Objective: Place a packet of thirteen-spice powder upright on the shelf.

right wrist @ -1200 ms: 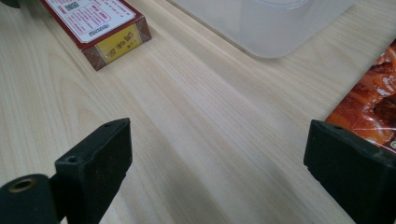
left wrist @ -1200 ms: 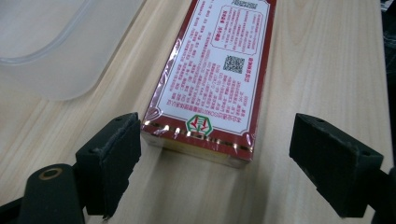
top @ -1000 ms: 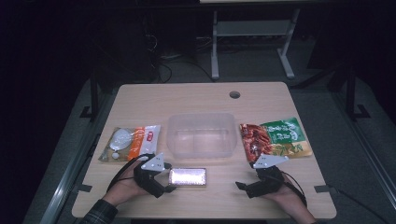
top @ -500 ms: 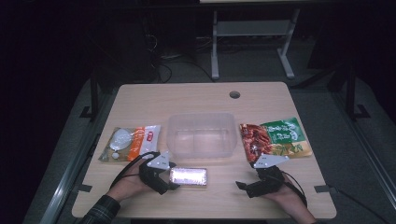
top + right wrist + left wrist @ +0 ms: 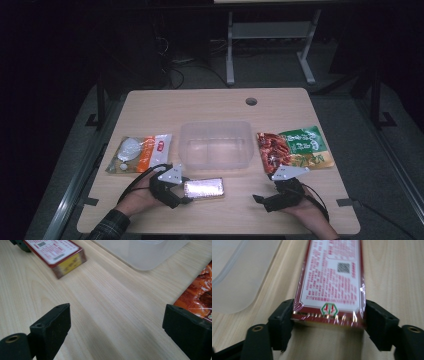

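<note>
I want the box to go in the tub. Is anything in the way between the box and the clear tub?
Nothing visible. The box lies flat on the table just in front of the clear tub, with bare wood between them. The left gripper, whose jaws have just been closing, has the box's near end between them.

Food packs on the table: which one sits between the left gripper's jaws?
The red-edged box in front of the clear tub, between the left gripper's jaws. The orange pouch and green-red pouch lie untouched.
</note>
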Demonstrator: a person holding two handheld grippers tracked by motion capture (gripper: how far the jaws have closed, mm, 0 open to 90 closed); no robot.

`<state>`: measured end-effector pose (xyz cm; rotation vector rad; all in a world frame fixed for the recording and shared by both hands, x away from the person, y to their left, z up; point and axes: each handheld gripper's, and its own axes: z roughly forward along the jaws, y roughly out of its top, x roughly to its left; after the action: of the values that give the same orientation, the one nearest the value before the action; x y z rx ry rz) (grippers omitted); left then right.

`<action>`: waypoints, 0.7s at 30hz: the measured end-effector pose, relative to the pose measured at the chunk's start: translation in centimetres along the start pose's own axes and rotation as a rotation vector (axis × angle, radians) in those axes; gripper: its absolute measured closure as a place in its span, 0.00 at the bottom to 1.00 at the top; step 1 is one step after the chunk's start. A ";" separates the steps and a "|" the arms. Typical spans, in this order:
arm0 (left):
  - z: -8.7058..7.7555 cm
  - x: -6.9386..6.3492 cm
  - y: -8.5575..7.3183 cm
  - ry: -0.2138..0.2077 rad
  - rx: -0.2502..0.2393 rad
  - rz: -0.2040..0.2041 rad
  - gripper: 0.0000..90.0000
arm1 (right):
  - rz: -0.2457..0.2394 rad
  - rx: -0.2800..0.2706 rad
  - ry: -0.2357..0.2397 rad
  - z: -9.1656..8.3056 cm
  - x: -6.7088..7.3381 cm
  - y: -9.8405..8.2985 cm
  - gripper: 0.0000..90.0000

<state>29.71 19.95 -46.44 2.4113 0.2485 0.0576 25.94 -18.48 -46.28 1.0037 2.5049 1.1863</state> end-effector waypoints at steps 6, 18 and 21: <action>0.0 -0.1 0.1 0.006 0.006 -0.008 0.35 | -0.002 0.001 -0.001 0.0 0.0 0.0 0.09; 0.1 -0.3 0.5 -0.024 0.004 -0.046 0.36 | -0.003 -0.001 0.003 0.0 0.1 0.0 0.09; -0.1 -0.4 0.6 -0.020 0.002 -0.039 0.36 | 0.000 -0.002 0.002 0.0 0.0 0.0 0.09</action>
<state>29.39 19.46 -45.96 2.4065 0.2860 0.0161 25.92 -18.43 -46.24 1.0023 2.5047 1.1909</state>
